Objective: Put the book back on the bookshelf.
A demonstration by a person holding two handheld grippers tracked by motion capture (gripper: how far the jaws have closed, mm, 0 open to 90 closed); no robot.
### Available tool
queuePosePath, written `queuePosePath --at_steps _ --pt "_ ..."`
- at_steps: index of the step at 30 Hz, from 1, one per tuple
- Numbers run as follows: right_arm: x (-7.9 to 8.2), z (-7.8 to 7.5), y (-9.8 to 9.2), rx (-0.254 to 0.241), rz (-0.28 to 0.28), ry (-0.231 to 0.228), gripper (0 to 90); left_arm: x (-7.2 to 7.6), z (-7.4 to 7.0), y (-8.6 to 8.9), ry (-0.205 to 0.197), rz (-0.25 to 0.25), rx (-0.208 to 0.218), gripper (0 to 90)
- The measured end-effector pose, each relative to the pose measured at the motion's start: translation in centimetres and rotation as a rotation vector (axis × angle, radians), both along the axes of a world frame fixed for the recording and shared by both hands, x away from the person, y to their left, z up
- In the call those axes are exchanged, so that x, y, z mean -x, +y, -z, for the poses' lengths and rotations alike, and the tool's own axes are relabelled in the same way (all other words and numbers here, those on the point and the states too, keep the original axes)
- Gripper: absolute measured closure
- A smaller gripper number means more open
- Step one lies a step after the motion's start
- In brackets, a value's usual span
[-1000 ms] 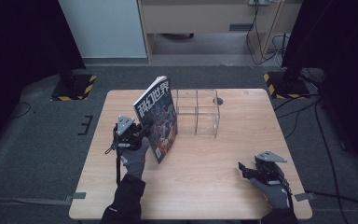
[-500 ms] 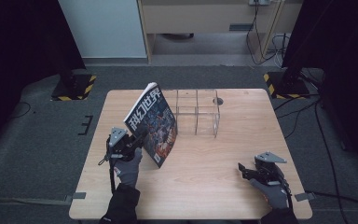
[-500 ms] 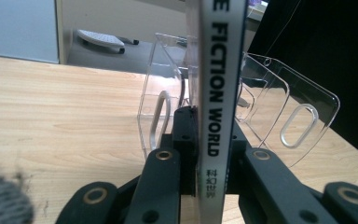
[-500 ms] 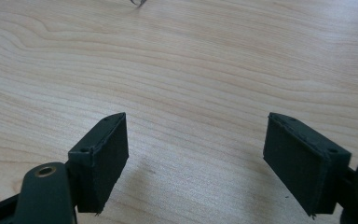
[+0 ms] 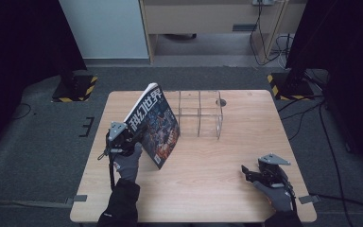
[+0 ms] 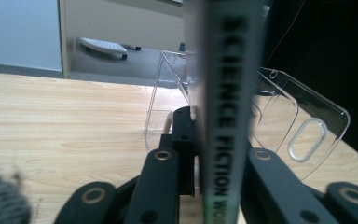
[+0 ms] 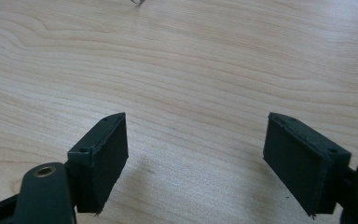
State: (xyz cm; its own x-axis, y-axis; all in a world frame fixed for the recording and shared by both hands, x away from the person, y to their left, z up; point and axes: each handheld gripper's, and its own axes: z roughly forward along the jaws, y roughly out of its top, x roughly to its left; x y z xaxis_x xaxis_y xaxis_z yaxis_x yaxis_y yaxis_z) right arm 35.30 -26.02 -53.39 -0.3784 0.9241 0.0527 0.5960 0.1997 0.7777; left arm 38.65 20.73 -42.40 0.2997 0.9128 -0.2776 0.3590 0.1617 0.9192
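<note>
table [image 5: 208, 161]: pale wood, grey carpet around | left gripper [image 5: 123, 142]: clamps magazine [image 5: 156, 125] | right gripper [image 5: 253, 174]: released

Left gripper [image 5: 125, 137] clamps magazine [image 5: 155, 124] upright, clear rack [image 5: 201, 116] just beyond it; right gripper [image 5: 253, 172] rests open on table [image 5: 246, 113]

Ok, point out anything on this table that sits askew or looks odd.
Only the magazine is off-level: the left gripper is shut on its spine edge and holds it tilted on end above the table, beside the clear acrylic rack. The rack stands square. The right gripper rests open, with nothing between its jaws.
</note>
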Motion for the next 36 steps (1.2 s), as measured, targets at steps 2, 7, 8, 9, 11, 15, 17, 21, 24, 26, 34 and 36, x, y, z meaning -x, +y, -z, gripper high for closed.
queuePosePath --at_steps 2,7,8,9,11,15,17,21,24,26,34,36 --pt "0.0 0.0 0.0 0.001 0.0 -0.001 21.8 0.1 -0.3 0.0 -0.004 -0.006 -0.001 81.5" --pt "0.0 0.0 0.0 0.002 0.0 -0.002 21.8 0.2 -0.8 -0.3 -0.009 -0.001 0.038 81.7" --pt "0.0 0.0 0.0 0.001 0.002 -0.002 21.8 0.1 -0.9 -0.4 -0.015 -0.002 0.048 81.7" --pt "0.0 0.0 0.0 0.002 0.0 -0.003 21.8 0.1 -1.0 -0.5 -0.018 -0.004 0.05 81.8" --pt "0.0 0.0 -0.1 0.002 0.002 -0.006 21.8 0.0 -1.3 -0.8 -0.029 -0.011 0.048 81.8" --pt "0.0 0.0 -0.2 -0.005 0.009 -0.003 21.8 -0.5 -2.1 -1.4 -0.054 -0.019 0.047 81.8" --pt "0.0 0.0 -0.3 0.0 0.006 -0.006 21.8 -0.8 -2.3 -1.6 -0.068 -0.021 0.051 81.8" --pt "0.0 0.0 -0.3 0.002 0.006 -0.002 21.9 -1.9 -2.9 -2.0 -0.093 -0.04 0.055 81.8" --pt "-0.1 0.0 -0.4 0.003 0.008 -0.006 21.9 -2.7 -3.0 -2.3 -0.097 -0.045 0.064 81.8" --pt "-0.1 0.0 -0.5 0.003 0.006 -0.005 21.9 -3.3 -3.0 -2.5 -0.097 -0.051 0.07 81.8" --pt "-0.2 0.1 -0.5 0.005 0.003 -0.005 22.1 -5.0 -1.8 -3.3 -0.09 -0.07 0.084 81.7" --pt "-0.2 0.1 -0.5 0.009 0.004 -0.007 22.2 -4.9 -1.6 -3.4 -0.092 -0.067 0.08 81.7"
